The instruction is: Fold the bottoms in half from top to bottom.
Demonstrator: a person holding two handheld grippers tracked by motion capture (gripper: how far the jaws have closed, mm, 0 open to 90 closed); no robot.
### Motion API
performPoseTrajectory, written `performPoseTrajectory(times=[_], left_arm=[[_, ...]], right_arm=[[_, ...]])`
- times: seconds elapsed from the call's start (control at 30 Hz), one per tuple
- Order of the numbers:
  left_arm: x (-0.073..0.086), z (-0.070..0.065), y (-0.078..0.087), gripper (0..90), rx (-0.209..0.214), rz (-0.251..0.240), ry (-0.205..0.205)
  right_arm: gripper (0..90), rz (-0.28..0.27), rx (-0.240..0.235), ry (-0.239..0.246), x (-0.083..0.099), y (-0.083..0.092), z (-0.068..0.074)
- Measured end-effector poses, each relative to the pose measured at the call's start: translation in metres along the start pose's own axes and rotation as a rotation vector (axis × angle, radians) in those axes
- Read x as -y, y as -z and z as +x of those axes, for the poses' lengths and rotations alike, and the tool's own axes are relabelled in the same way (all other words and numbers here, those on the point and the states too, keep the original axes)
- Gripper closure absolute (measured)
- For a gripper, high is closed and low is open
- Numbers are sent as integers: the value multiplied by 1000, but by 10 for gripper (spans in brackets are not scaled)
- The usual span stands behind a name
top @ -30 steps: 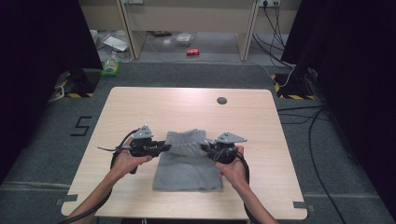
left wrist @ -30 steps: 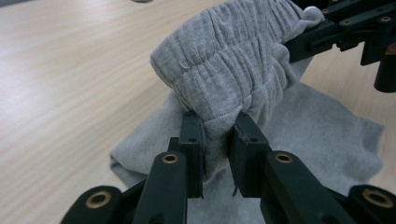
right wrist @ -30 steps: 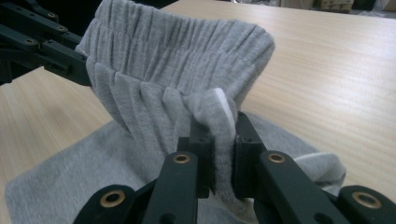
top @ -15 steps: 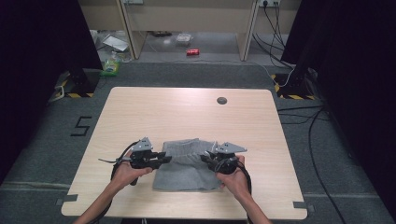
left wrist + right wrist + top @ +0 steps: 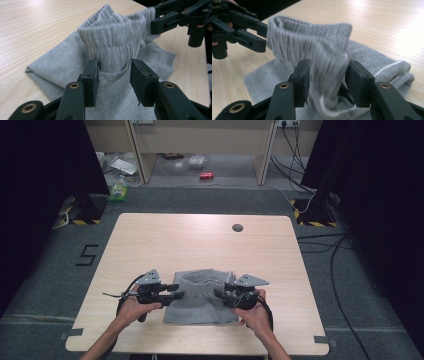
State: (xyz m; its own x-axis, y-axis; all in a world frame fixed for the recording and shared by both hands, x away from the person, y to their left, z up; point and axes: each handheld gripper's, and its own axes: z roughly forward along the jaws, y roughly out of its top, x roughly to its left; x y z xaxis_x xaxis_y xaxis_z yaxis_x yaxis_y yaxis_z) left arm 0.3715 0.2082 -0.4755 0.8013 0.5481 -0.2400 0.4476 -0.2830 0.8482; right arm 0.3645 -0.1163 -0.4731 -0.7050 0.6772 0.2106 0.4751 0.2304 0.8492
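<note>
A grey garment lies folded on the wooden table, its ribbed waistband standing up in a loose fold. My left gripper is at the garment's left side and my right gripper at its right. In the left gripper view the jaws have just been opening, and the waistband sits loosely between the pads. In the right gripper view the jaws have also just been opening, and the blurred waistband slips between them. Each view shows the other gripper at the band's far end.
A dark round grommet sits near the table's far edge. On the floor beyond lie a red can and a green item. Cables run along the floor at the right.
Both hands have come toward the near edge of the table, bringing the waistband down over the garment. Both pairs of jaws have gone from shut on the band to spread apart.
</note>
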Motion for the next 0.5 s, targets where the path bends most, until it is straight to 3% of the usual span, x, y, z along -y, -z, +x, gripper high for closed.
performPoseTrajectory(times=[0.17,0.33,0.5], left_arm=[[-6,-7,8,574,34,-36,-4],[-13,-6,14,566,27,-90,17],[-11,-6,7,561,-13,-72,17]], right_arm=[[543,-30,-4,-1,-2,11,1],[538,-42,9,-25,-3,13,-4],[538,-32,14,-23,-1,11,-4]])
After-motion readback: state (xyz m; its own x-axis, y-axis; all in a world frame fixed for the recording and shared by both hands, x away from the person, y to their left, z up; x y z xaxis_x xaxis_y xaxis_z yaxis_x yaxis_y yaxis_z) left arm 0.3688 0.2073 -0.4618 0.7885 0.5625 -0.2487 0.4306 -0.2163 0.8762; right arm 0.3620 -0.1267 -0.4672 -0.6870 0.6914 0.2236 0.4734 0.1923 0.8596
